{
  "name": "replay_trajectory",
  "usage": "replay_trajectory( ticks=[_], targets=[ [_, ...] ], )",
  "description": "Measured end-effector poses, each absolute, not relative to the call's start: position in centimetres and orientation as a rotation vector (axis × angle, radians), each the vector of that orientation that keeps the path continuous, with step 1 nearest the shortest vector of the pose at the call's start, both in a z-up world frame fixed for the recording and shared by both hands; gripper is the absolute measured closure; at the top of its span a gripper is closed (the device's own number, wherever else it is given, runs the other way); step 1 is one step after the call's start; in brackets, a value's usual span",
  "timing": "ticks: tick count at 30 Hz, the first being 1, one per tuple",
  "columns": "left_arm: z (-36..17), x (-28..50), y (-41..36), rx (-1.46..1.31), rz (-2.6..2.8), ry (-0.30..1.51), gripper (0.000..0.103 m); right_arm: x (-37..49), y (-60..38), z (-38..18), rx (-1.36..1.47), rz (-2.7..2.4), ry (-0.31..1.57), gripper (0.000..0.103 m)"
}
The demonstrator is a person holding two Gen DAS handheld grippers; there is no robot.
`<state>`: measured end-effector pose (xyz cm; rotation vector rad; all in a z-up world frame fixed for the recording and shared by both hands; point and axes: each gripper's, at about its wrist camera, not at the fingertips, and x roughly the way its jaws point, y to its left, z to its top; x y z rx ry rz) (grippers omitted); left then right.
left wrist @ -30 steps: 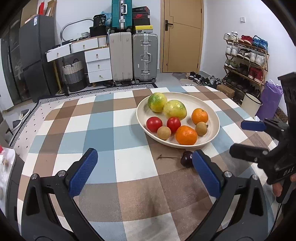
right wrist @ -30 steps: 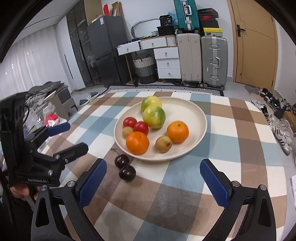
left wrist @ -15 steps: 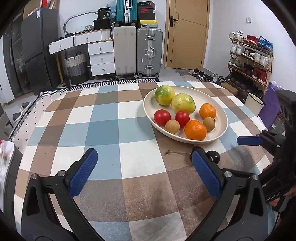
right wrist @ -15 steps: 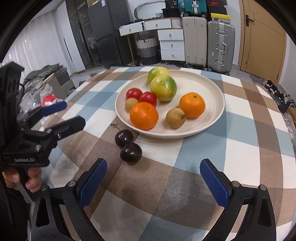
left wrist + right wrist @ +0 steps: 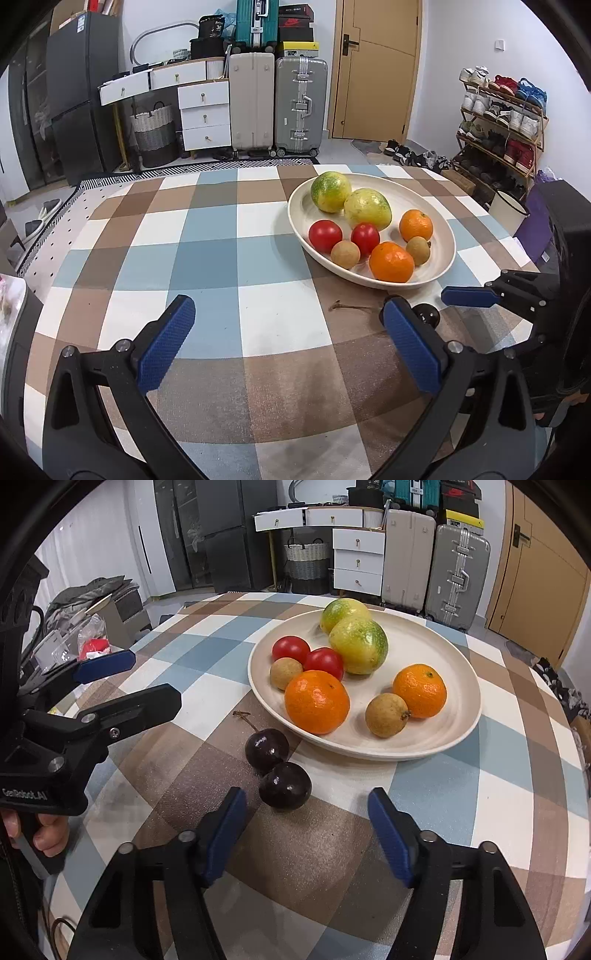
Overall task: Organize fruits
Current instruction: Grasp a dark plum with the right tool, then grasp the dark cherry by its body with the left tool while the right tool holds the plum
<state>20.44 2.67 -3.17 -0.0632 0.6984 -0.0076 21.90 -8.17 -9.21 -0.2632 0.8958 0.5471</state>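
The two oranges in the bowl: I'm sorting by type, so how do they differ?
The near orange looks larger and deeper orange, beside a red tomato; the far orange looks smaller and paler, against a brown fruit. Both lie in the bowl.

Both grippers are wide open and holding nothing. Left gripper (image 5: pixel 288 332) sits low and level, right gripper (image 5: pixel 306 830) points forward beside it, tilted down a bit.

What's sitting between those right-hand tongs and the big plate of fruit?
In the right wrist view, two dark cherries lie on the checked tablecloth, touching each other, between the open right tongs and the plate. Nothing else is there.
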Motion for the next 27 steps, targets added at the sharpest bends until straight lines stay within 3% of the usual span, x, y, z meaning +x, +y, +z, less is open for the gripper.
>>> replay_trajectory(
  ticks=[4,9,27],
  targets=[
    [-3.2,20.4,2.5,-0.064,-0.007,0.703,0.001,21.8,-7.9,-9.2,-0.274,0.556,0.884,0.052],
    [-3.3,20.5,2.3,-0.059,-0.010,0.702,0.001,21.3,-7.7,-9.0,-0.280,0.591,0.868,0.075],
    [-5.1,21.8,-1.4,0.026,-0.075,0.790,0.001,20.8,-12.3,-7.3,-0.161,0.580,0.819,0.075]
  ],
)
